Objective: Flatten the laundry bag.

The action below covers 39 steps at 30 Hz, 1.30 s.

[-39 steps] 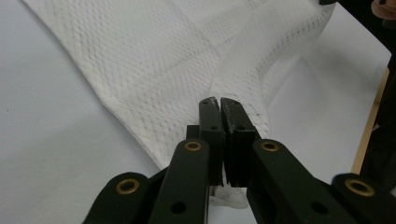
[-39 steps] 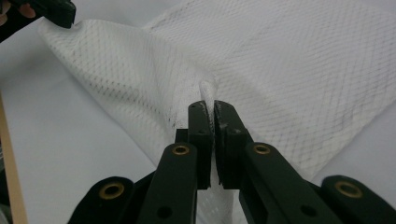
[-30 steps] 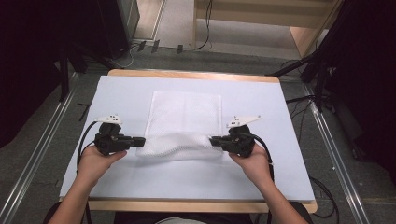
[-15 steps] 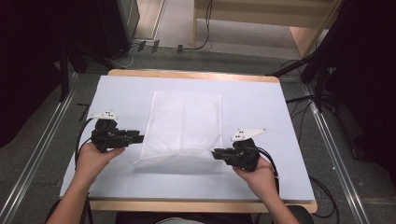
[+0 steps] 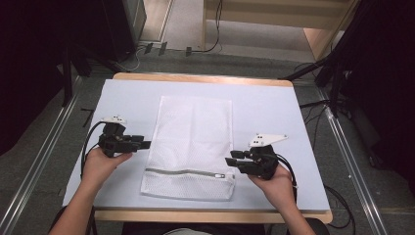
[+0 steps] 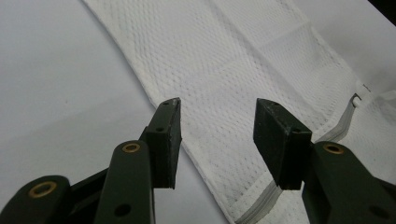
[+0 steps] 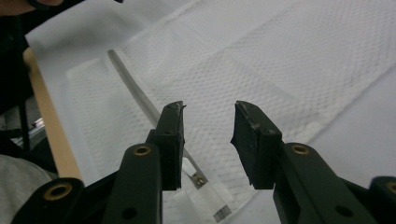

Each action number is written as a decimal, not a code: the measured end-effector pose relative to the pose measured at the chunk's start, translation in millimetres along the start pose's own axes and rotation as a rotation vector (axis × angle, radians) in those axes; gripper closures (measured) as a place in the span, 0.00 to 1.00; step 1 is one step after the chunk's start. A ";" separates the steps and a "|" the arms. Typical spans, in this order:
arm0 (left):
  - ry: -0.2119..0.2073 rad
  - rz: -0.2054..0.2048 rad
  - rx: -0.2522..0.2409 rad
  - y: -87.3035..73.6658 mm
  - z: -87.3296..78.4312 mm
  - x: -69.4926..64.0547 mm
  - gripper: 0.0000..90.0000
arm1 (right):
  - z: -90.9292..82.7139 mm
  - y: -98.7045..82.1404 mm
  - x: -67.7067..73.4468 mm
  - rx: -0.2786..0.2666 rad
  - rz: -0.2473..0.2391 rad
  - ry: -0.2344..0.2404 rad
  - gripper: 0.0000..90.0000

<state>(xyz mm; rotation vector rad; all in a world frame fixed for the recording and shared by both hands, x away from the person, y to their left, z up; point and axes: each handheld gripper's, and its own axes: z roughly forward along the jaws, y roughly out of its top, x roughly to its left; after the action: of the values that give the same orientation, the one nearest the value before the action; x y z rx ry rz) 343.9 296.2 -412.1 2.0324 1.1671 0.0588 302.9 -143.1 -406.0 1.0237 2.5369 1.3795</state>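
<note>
On my left, the left gripper sits just beside the mesh laundry bag's left long edge, jaws pointing in at it. In the left gripper view the left gripper has its jaws parted with nothing pinched; they have just been opening, and the mesh laundry bag lies on the sheet beyond and under the gap, its hem running between the two pads without either pad pressing on it.

The bag itself lies flat in the middle of the white table cover, long axis running away from me, with its zipper across the end nearest me.

To the bag's right, the right gripper is near the zippered corner, tips almost at the bag's right edge. In the right gripper view the right gripper is also released, its jaws having just been opening, empty between them; the zipper passes below the left-hand jaw, and the mesh laundry bag spreads beyond.
</note>
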 end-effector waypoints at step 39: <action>0.047 0.001 0.130 -3.2 52.3 4.2 0.95 | 81.1 1.6 -60.2 0.172 0.037 -0.249 0.89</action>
<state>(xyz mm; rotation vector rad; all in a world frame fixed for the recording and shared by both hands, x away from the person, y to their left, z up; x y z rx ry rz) 364.6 268.9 -452.0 2.1560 1.2274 0.0321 379.9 -119.6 -467.0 1.1921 2.4938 0.9821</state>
